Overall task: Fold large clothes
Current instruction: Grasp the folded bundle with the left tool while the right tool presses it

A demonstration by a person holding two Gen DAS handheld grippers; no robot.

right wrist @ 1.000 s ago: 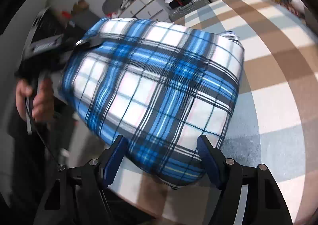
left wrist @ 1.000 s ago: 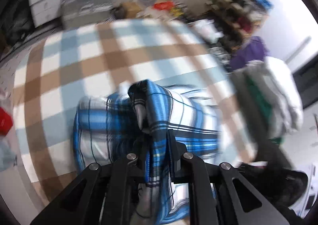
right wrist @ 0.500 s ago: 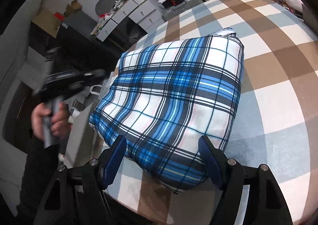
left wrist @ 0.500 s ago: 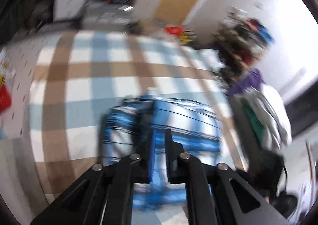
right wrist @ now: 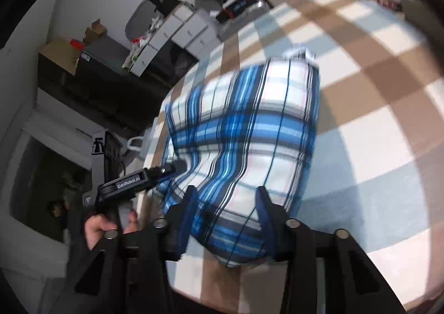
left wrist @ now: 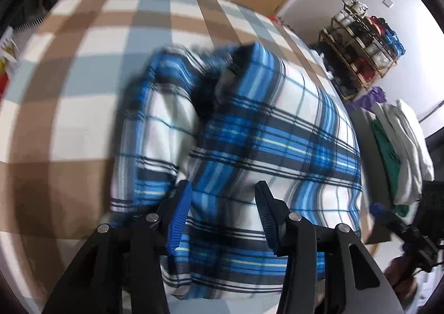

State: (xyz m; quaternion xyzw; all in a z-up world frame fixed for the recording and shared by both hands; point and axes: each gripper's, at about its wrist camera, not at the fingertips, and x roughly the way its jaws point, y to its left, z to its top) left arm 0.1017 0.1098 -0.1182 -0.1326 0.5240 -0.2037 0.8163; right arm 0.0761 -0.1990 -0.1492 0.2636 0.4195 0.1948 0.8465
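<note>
A blue, white and black plaid garment [left wrist: 263, 133] lies folded in a thick bundle on a brown, white and pale-blue checked cover [left wrist: 83, 78]. My left gripper [left wrist: 222, 186] hovers low over its near edge. The jaws are opening, the cloth lies under and between them, and the pads do not press it. In the right wrist view the garment [right wrist: 249, 125] reaches to the cover's near edge. My right gripper [right wrist: 226, 194] is closing on its near corner, and the cloth bunches between the pads. The left gripper [right wrist: 166, 169] touches the garment's left side, held by a hand [right wrist: 111, 225].
A pile of white and green clothes [left wrist: 399, 147] sits to the right of the cover, with a wooden rack [left wrist: 360, 45] of items behind it. White drawers [right wrist: 180, 33] and dark furniture stand beyond the left edge. The checked cover [right wrist: 374, 92] stretches bare to the right.
My left gripper dropped toward the garment and opened, letting go of the raised fold, which now lies on the bundle. My right gripper's jaws narrowed onto the near corner.
</note>
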